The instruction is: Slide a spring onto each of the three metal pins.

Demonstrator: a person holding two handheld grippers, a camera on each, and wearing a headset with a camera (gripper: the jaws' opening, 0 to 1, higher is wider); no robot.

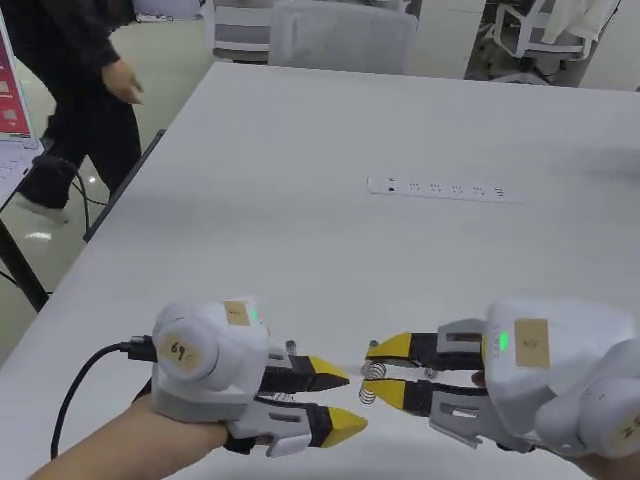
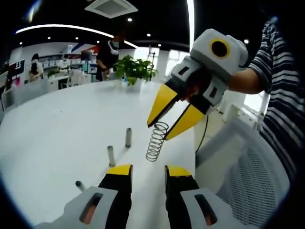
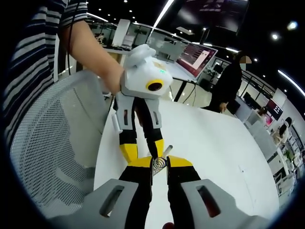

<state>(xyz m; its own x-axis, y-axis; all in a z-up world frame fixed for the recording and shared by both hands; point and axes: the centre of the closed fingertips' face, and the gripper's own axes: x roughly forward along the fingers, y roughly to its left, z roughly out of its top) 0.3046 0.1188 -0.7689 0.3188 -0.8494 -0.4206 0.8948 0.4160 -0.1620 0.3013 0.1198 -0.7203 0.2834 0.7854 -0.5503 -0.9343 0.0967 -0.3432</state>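
- Left gripper [image 2: 148, 170]: jaws spread, nothing between them.
- Three pins [image 2: 110, 156] stood bare on the table [image 2: 57, 129].
- Spring [image 2: 155, 148] hung just right of the pins. Thin wire, so probably light, squashy and apt to flick out; best held gently by an end coil.
- Right gripper [image 2: 158, 131]: jaws pinching the spring's top end.

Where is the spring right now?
In the left gripper view the spring is pinched between the right gripper's yellow jaws, above the white table and just right of the metal pins.
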